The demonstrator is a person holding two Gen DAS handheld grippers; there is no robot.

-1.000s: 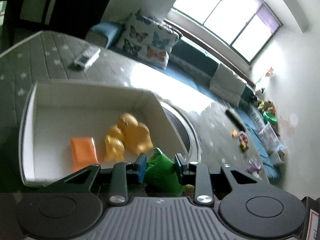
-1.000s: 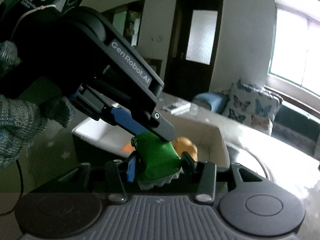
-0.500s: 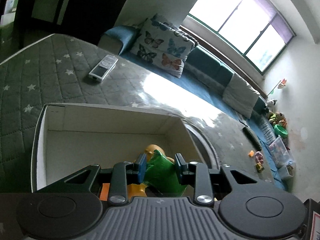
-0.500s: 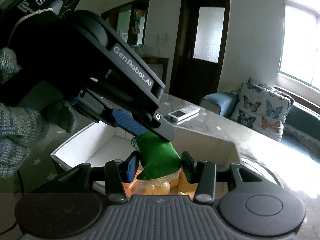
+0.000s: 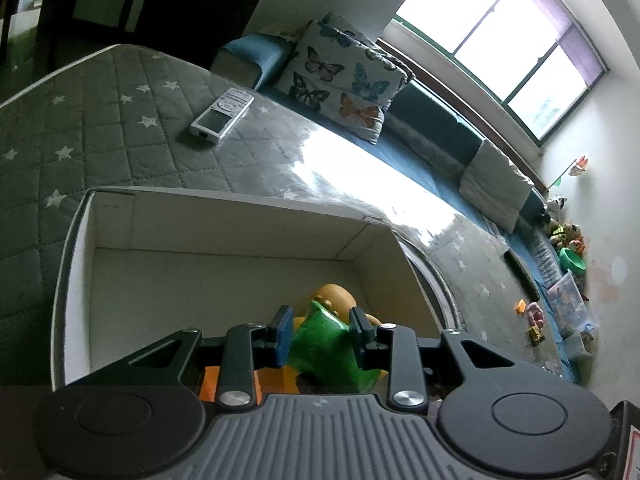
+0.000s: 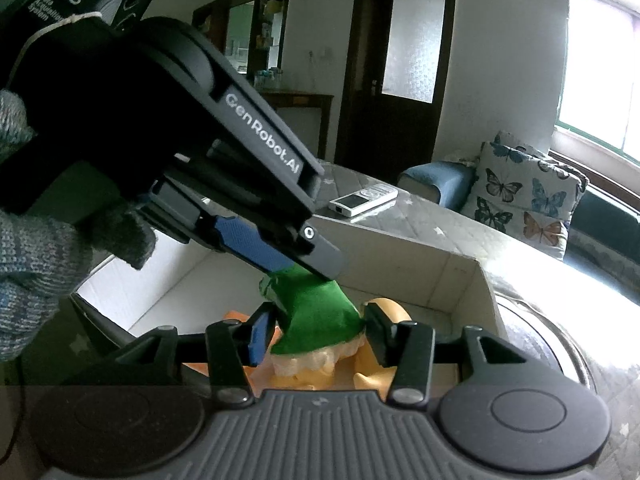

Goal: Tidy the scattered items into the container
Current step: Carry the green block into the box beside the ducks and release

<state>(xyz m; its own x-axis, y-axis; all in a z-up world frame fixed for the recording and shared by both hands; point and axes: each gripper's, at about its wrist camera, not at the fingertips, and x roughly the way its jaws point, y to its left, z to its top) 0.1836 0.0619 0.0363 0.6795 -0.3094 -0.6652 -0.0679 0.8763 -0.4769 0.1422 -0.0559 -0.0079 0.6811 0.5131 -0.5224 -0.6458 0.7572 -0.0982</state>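
Above the white box (image 5: 224,220), both grippers hold the same green toy (image 5: 320,344). The left gripper (image 5: 320,332) pinches it between its blue pads. The right gripper (image 6: 316,332) has the toy's wide bottom between its fingers, but I cannot tell if they squeeze it or just sit close.

The left view shows most of the box's bare floor, with a round yellow toy (image 5: 334,296) just behind the green one and a bit of orange (image 5: 208,386) under the gripper. The right view shows something the left one does not: the left gripper's black body coming in from the left, held by a hand in a grey glove (image 6: 40,264). That black body hides much of the box there.

Behind the box, a white remote (image 5: 222,114) lies on the grey star cover (image 5: 100,128). Further right of the box are a butterfly pillow (image 5: 340,80) and small toys on the floor (image 5: 534,316).
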